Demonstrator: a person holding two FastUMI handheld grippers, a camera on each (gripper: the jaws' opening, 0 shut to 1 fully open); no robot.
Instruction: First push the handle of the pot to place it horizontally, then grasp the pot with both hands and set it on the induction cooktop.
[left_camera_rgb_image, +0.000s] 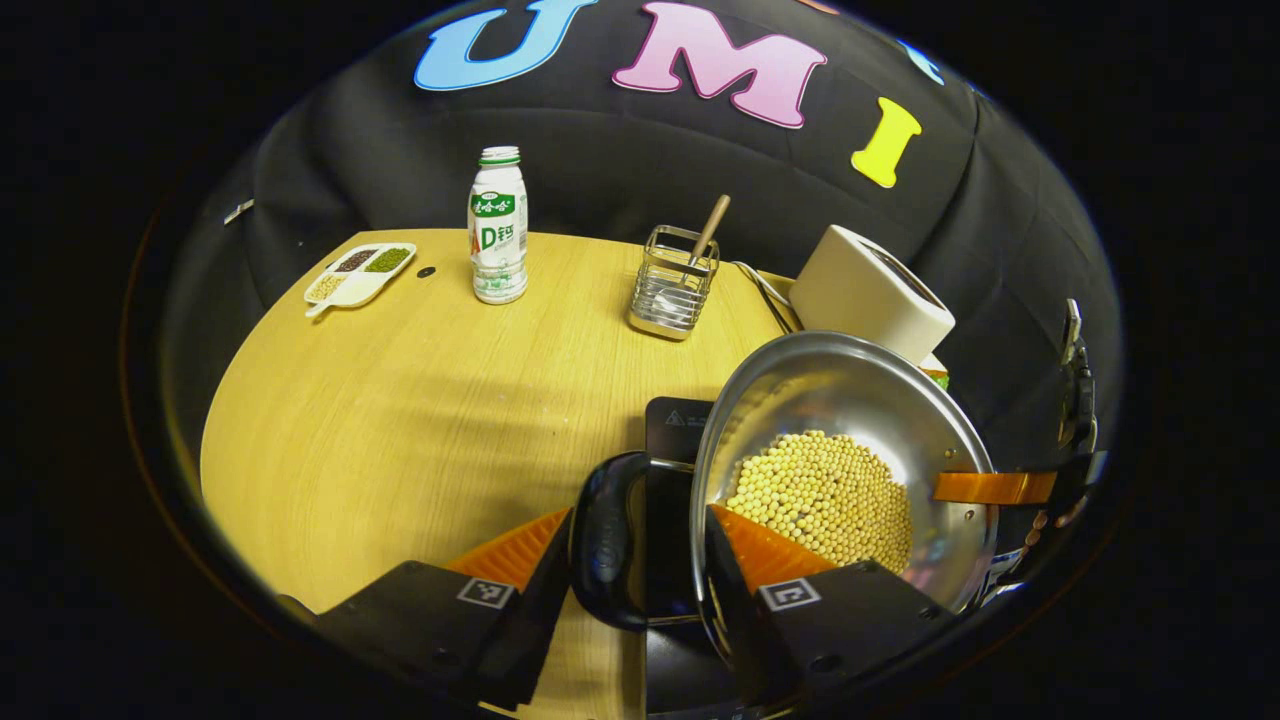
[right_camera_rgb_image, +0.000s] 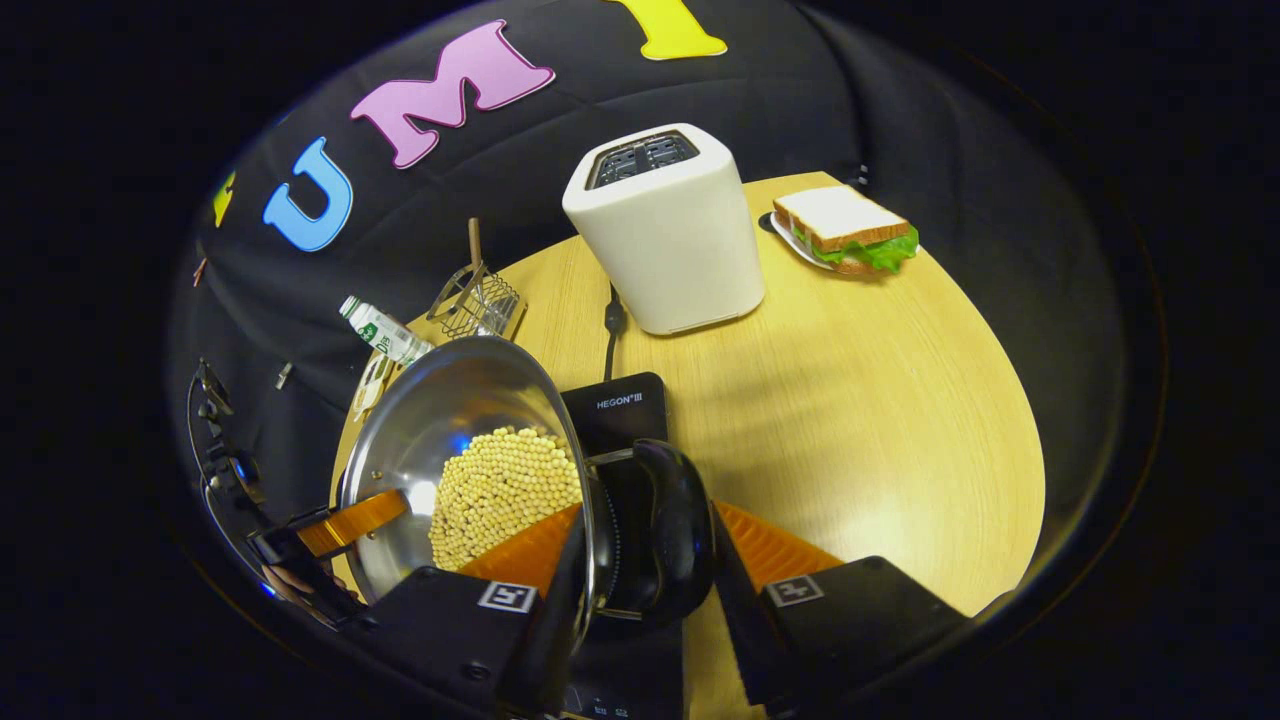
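Observation:
A steel pot (left_camera_rgb_image: 850, 400) holding yellow beans (left_camera_rgb_image: 825, 495) hangs over the black induction cooktop (left_camera_rgb_image: 675, 420); whether it rests on it I cannot tell. My left gripper (left_camera_rgb_image: 640, 560) is shut on the pot's black loop handle (left_camera_rgb_image: 605, 540), one finger outside it and one inside the rim. In the right gripper view the pot (right_camera_rgb_image: 450, 410) is at the left. There my right gripper (right_camera_rgb_image: 645, 555) is shut on the opposite black handle (right_camera_rgb_image: 665, 530) in the same way. Each view shows the other gripper at the far rim.
On the round wooden table (left_camera_rgb_image: 400, 420) stand a milk bottle (left_camera_rgb_image: 498, 225), a divided dish of beans (left_camera_rgb_image: 360, 272) and a wire utensil holder (left_camera_rgb_image: 675, 280). A white toaster (right_camera_rgb_image: 665, 225) with a cable stands behind the cooktop (right_camera_rgb_image: 615, 410), and a sandwich (right_camera_rgb_image: 850, 232) lies on a plate.

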